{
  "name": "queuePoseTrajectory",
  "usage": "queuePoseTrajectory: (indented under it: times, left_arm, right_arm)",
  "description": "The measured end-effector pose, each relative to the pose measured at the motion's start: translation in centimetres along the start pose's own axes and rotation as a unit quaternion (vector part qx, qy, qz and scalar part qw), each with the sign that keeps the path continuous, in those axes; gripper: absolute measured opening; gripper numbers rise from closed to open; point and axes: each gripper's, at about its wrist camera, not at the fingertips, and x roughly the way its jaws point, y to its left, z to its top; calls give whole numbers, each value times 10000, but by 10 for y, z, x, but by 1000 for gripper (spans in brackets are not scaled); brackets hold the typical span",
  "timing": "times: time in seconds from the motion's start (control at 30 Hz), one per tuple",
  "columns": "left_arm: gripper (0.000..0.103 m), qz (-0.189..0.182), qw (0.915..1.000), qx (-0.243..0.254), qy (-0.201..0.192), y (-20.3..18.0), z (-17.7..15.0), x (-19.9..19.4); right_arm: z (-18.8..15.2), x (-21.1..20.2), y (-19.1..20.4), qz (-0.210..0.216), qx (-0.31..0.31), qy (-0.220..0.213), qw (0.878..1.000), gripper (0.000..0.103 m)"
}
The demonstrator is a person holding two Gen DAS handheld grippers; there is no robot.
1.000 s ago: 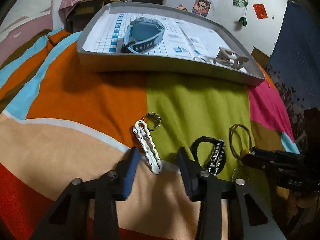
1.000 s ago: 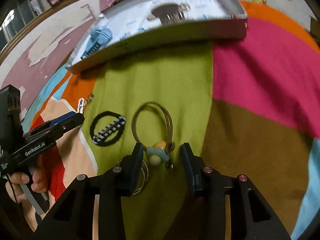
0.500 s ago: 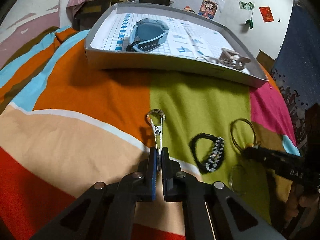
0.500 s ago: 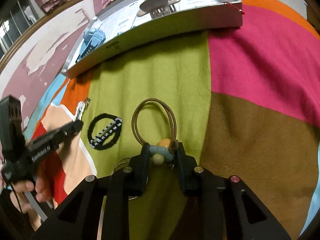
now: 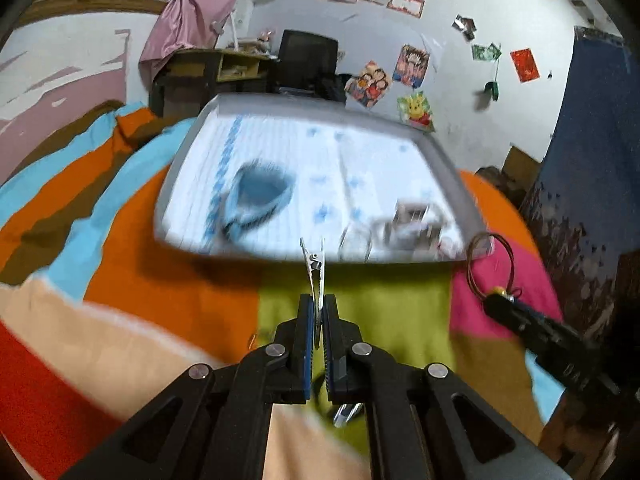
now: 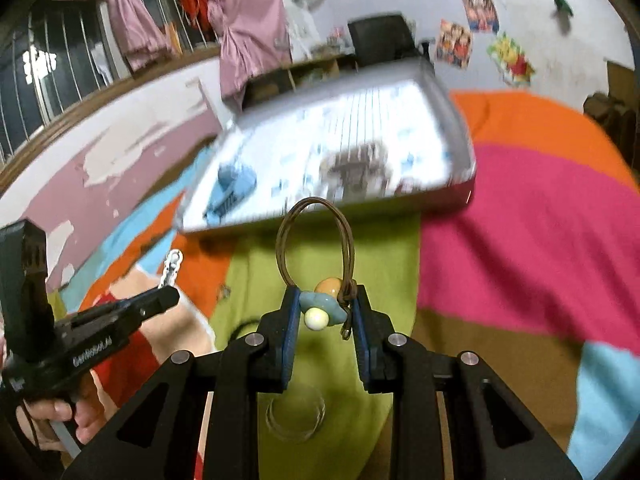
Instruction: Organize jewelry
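1. The left gripper [image 5: 317,322] has its blue-padded fingers pressed together on a silver metal hair clip [image 5: 316,272]. The grip is at one end of the clip, edge-on, so the rest of it sticks out forward, clear of the blanket and aimed at the tray.

2. The right gripper [image 6: 325,312] pinches a brown cord bracelet [image 6: 316,240] at its cluster of charms, a blue ceramic bead with a cream ball and an orange bead. Gripping at the beads gives the pads something solid to bite, and the thin loop stands up ahead of the fingers.

3. Both pieces are held above the patchwork blanket [image 6: 520,240], in front of the near wall of the shallow grey tray [image 5: 448,168]. The tray looks like the collecting place, so the pieces are probably being carried there.

4. A blue strap-like item [image 5: 256,200], perhaps a watch, lies in the left part of the tray, and a brownish hair claw [image 5: 416,224] in the right; blur makes both names uncertain.

5. A clear ring-shaped bangle [image 6: 296,416] lies on the green patch under the right gripper, so I judge the sorting is partly done.

6. The left gripper [image 6: 160,300] also appears in the right wrist view, with the clip [image 6: 170,268] projecting from its tip.
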Motion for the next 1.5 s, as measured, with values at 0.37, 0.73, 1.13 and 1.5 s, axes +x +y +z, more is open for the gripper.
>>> queuePoseTrajectory:
  times: [0.37, 0.73, 1.13, 1.5]
  left_arm:
    - [5, -594, 9971, 265, 405, -33, 47, 77]
    - [5, -72, 9983, 88, 579, -38, 46, 93]
    - [43, 96, 9999, 73, 20, -31, 41, 45]
    - [103, 350, 9885, 61, -1469, -35, 36, -82]
  right_arm:
    - [71, 15, -43, -874, -120, -799, 9929, 23]
    - [76, 35, -59, -661, 63, -425, 9969, 23]
    - [72, 29, -55, -666, -36, -645, 9957, 42]
    - [71, -55, -23, -549, -222, -1492, 9870, 73]
